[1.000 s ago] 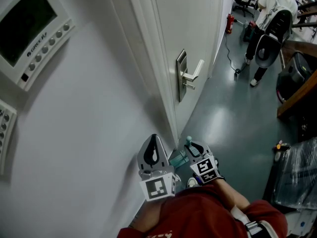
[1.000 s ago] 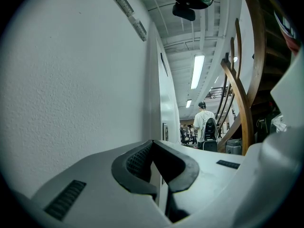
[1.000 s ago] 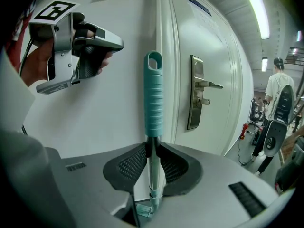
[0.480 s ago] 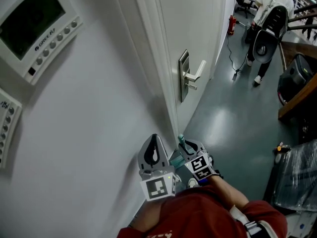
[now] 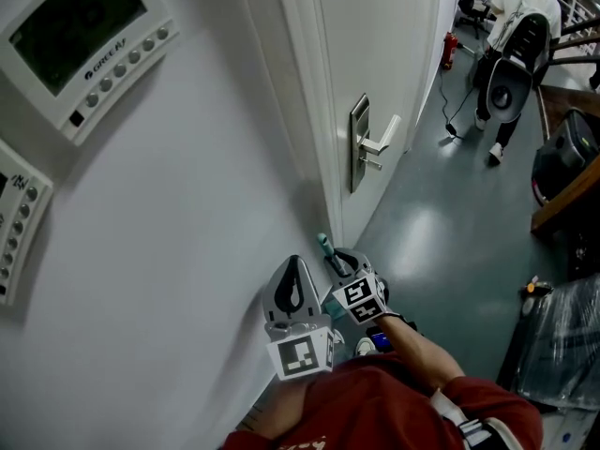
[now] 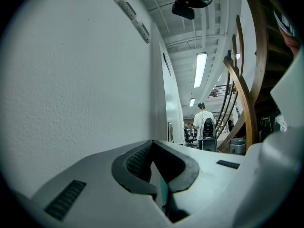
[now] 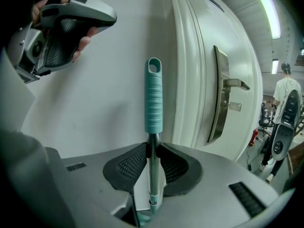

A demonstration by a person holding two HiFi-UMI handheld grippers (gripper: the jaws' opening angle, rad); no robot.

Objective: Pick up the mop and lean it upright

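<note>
Beside the door, on the side of its lever handle, I have the right tongs clenched on the mop. Both pads press its bare metal shaft just under the ribbed teal grip. The grip stands upright in front of the white wall, close to the door frame, and I cannot tell whether it touches either. The mop's lower end is out of sight. The left tongs sit further from the door, just beside the right ones and near the wall, their tips closed together on nothing. Beyond the door, well down the grey floor, a person stands facing away.
</note>
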